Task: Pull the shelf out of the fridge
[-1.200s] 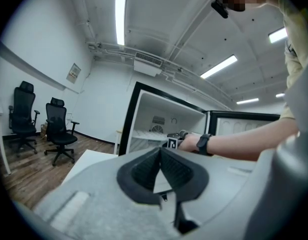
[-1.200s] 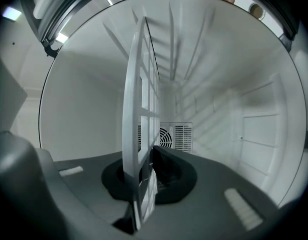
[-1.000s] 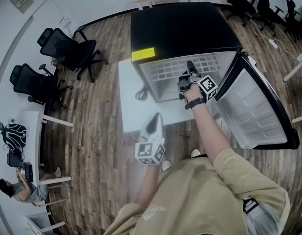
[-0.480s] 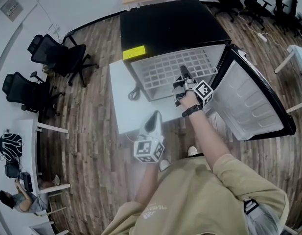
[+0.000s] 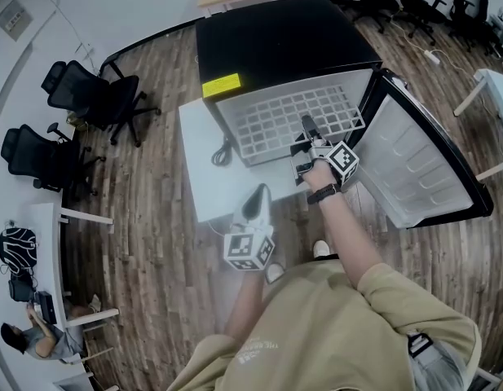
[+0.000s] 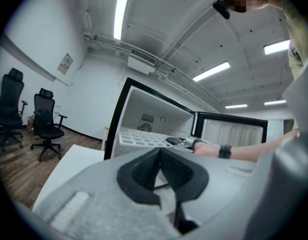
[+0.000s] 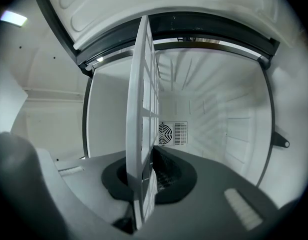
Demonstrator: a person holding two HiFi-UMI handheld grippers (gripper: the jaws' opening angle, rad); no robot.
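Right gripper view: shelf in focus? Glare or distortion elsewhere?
Right gripper view: shelf edge soft near the lens, fan grille behind sharper, fisheye bows the fridge opening. Left gripper view: ceiling lights blown out, left claw blurred up close. Head view: evenly lit, floor planks curve toward the edges.

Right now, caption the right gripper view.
Right gripper shut on the white grid shelf, fridge interior behind.

Shelf point(image 5: 275, 125) juts out of the fridge point(image 5: 284, 43); door point(image 5: 418, 165) stands open at right; chairs point(image 5: 92, 96) lie left.
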